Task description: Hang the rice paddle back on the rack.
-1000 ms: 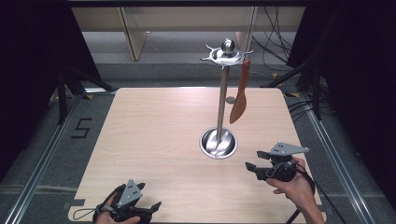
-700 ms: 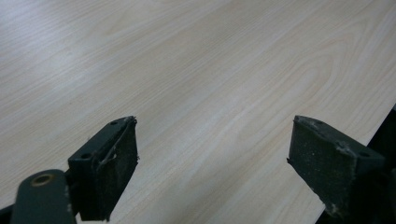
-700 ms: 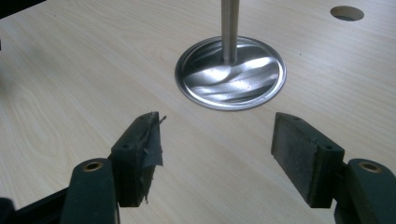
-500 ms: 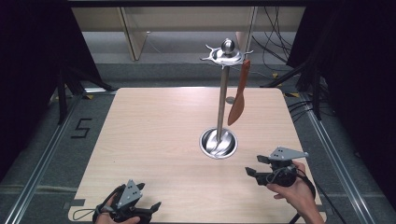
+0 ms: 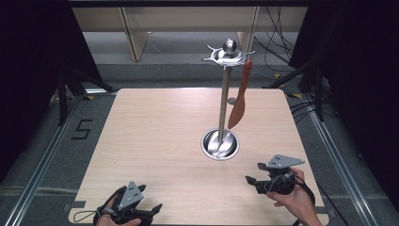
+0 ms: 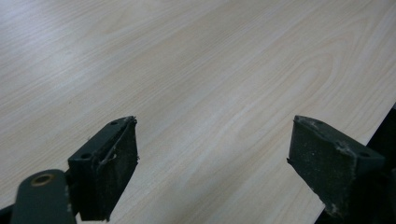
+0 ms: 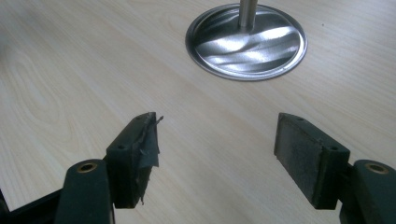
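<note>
A steel utensil stand [image 5: 224,94] rises from a round dish base [image 5: 219,143] right of the table's middle. From a hook on its top ring hangs a brown wooden spatula [image 5: 238,102], blade down. My right gripper [image 5: 254,173] is held in a hand near the front right, open and empty, its jaws toward the base. In the right gripper view the gripper [image 7: 217,144] is wide open over bare wood, with the base [image 7: 246,41] just ahead. My left gripper [image 5: 149,198] sits at the front left edge, open [image 6: 212,158] and empty.
The light wooden table [image 5: 155,136] ends close behind both hands; its right front edge shows in the left gripper view [image 6: 373,135]. Metal frame rails [image 5: 47,155] run along both sides. Cables [image 5: 277,52] and a shelf unit lie beyond the far edge.
The right gripper has drawn back a little toward the front edge, away from the stand's base. The left gripper has barely shifted. The spatula hangs as before.
</note>
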